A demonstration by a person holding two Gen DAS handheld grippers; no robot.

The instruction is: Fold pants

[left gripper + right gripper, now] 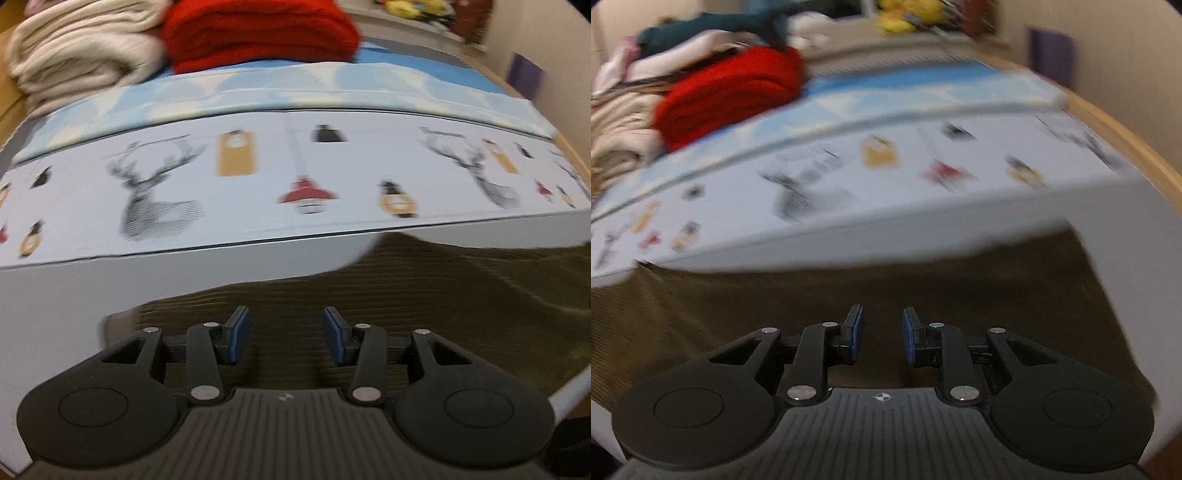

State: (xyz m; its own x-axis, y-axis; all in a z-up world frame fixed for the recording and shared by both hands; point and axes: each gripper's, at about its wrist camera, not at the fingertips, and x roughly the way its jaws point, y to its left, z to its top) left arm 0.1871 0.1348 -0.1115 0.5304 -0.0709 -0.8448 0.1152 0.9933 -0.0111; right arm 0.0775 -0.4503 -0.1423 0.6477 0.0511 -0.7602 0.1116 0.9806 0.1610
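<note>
Pants (424, 302) lie flat just ahead of both grippers, left (287, 336) and right (882, 334); jaws released, nothing held, neither clearly nearer.

The pants (424, 306) were ribbed olive corduroy, matt. The left gripper (287, 332) was matt black plastic with metal rivets. The red blanket (258, 33) looked fuzzy, the printed surface (258, 192) smooth.

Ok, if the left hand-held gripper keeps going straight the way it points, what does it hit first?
Probably the olive pants right under and ahead of the open left hand-held gripper. Past them comes the printed tablecloth. Depth is hard to judge here.
</note>
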